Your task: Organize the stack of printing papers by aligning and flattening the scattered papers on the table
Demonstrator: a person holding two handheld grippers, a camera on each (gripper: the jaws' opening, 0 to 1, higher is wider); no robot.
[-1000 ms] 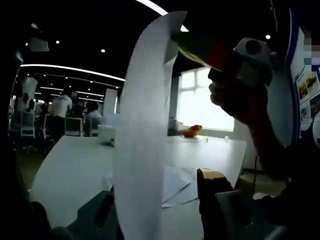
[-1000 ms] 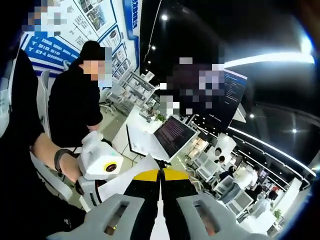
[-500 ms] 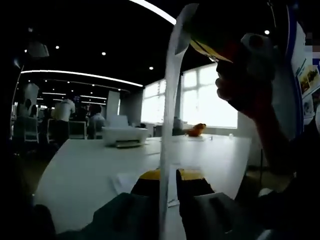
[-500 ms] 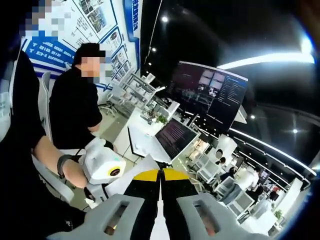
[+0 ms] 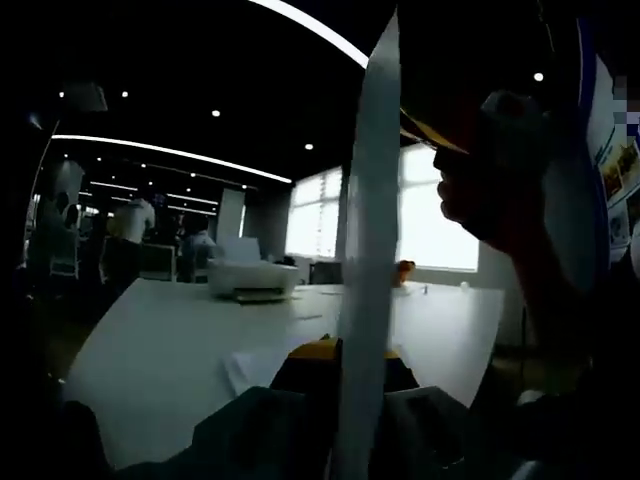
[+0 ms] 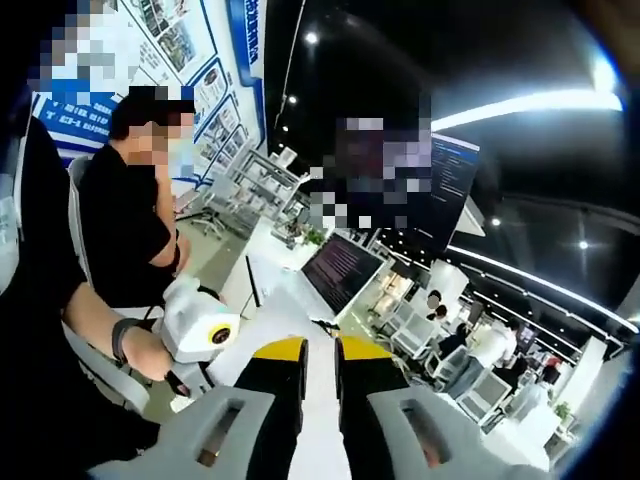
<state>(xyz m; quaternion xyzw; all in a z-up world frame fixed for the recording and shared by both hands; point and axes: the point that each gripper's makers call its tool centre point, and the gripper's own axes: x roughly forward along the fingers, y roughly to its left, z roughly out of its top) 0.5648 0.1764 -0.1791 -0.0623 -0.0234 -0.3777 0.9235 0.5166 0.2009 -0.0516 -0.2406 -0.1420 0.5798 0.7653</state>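
A white sheet of paper [image 5: 368, 260] stands upright and nearly edge-on in the left gripper view. My left gripper [image 5: 352, 358] is shut on its lower part, yellow-tipped jaws on either side. Up at the sheet's top, dark against the window, my right gripper [image 5: 425, 125] is held by a hand. In the right gripper view, the right gripper [image 6: 321, 350] has its jaws a small gap apart with the white paper [image 6: 320, 420] running between them. The left gripper [image 6: 200, 325] shows at lower left in a hand. More loose papers [image 5: 255, 365] lie flat on the white table [image 5: 150, 350].
A white printer [image 5: 250, 278] and a small orange object [image 5: 404, 268] sit on the table's far side. People stand beyond the table at left. A seated person in black [image 6: 125, 220], an open laptop [image 6: 340, 270] and rows of desks appear in the right gripper view.
The left jaws have come together on the sheet, which now stands more edge-on. The right jaws, pressed tight on the paper before, have parted slightly.
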